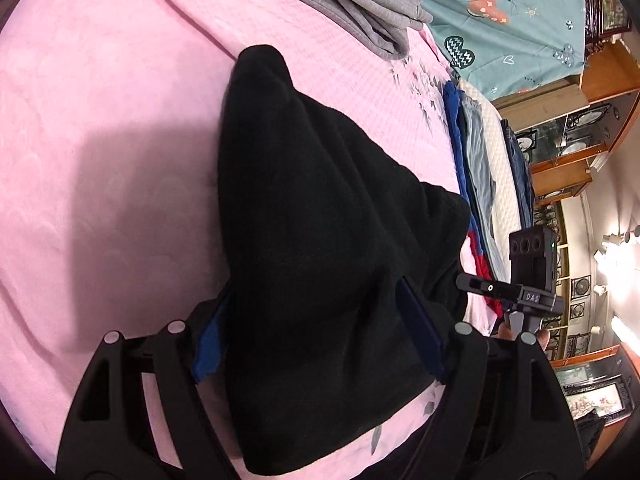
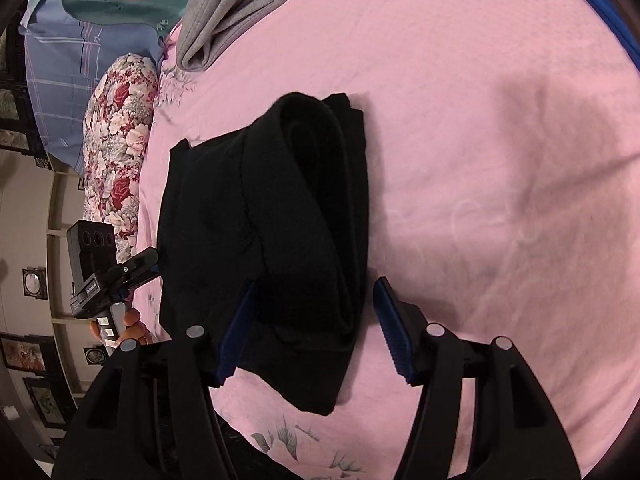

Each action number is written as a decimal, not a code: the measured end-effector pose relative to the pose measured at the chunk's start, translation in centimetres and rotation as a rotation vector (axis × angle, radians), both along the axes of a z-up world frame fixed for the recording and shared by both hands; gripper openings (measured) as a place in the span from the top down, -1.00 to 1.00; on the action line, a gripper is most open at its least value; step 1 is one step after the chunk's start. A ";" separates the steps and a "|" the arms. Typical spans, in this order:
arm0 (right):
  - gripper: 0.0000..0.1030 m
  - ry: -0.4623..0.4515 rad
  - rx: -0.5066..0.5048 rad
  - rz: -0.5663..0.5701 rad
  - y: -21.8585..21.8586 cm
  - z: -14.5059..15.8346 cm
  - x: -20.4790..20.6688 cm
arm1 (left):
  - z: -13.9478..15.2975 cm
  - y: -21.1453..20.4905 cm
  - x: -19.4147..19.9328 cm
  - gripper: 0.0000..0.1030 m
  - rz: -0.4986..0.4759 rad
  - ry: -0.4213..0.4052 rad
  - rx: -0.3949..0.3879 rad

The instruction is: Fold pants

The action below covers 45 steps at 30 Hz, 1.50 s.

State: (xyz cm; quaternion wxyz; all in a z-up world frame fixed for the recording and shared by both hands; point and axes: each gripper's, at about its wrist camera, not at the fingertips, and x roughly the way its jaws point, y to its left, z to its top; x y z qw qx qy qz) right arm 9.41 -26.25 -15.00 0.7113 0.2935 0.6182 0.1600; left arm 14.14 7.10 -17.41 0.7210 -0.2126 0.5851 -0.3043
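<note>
While you straddle the fabric, check each view:

Left wrist, pants: black pants (image 1: 320, 240) bunched on the pink bed (image 1: 100, 120), rising between your fingers and covering most of the view.
Left wrist, grip: left hand-held gripper (image 1: 320, 328) has blue pads (image 1: 208, 344) apart on either side of a thick bundle; the cloth fills the gap, but you look wide rather than clamped.
Left wrist, other: right hand-held gripper's body shows at the right edge; grey garment (image 1: 360, 4) lies folded well apart at the top.

Right wrist, pants: black pants already doubled into a compact stack with a rolled fold on top.
Right wrist, grip: right hand-held gripper (image 2: 316, 328) spread; the left pad touches the cloth, the right pad stands clear over the sheet.
Right wrist, step: judged late, final fold or tidy-up.
Right wrist, next: close on the near edge, both sides level, so layers don't slip.

Containers: none visible; floral pillow (image 2: 116, 152) only.
</note>
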 end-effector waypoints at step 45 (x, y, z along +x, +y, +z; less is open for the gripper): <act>0.38 -0.509 -0.371 0.042 4.0 14.3 33.8 | 15.5 -8.6 33.6 0.34 0.122 -0.332 0.202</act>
